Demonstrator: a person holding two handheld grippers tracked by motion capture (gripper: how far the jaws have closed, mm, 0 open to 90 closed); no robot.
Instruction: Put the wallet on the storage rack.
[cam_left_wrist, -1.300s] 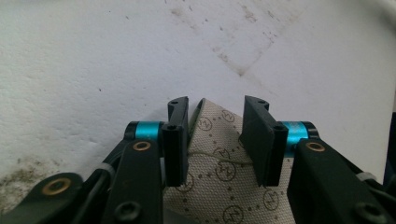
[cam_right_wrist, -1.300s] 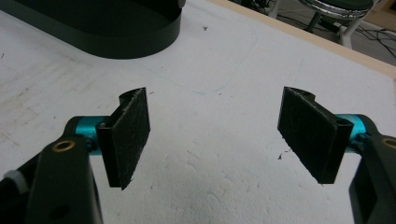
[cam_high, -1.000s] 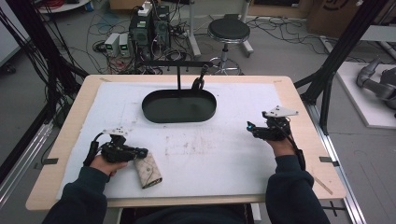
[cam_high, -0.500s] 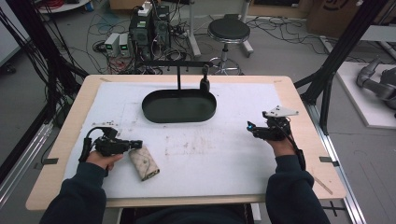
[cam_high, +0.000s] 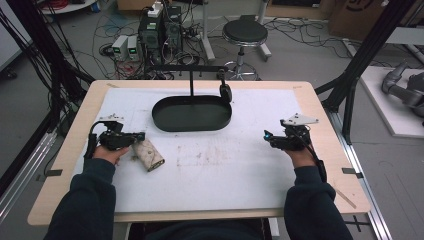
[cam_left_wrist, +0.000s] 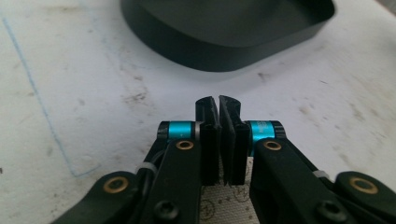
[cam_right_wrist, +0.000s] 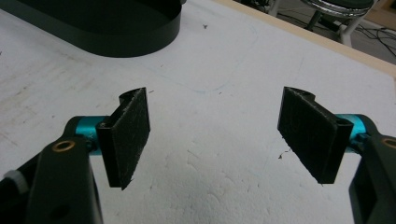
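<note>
Across the middle of the high view you've got the white table top (cam_high: 220, 170), with the black oval tray (cam_high: 192, 113) sitting upper centre. Left of centre, your rolled-up beige cloth (cam_high: 149, 154) lies on the mat just below and right of your left gripper (cam_high: 140, 136), right at its tips; in the left gripper view a bit of patterned fabric peeks out under the jaws, which are pressed together with nothing pinched between them. Over at right of frame, your right gripper (cam_high: 266, 136) hangs spread wide and empty, well apart from the cloth.
</note>
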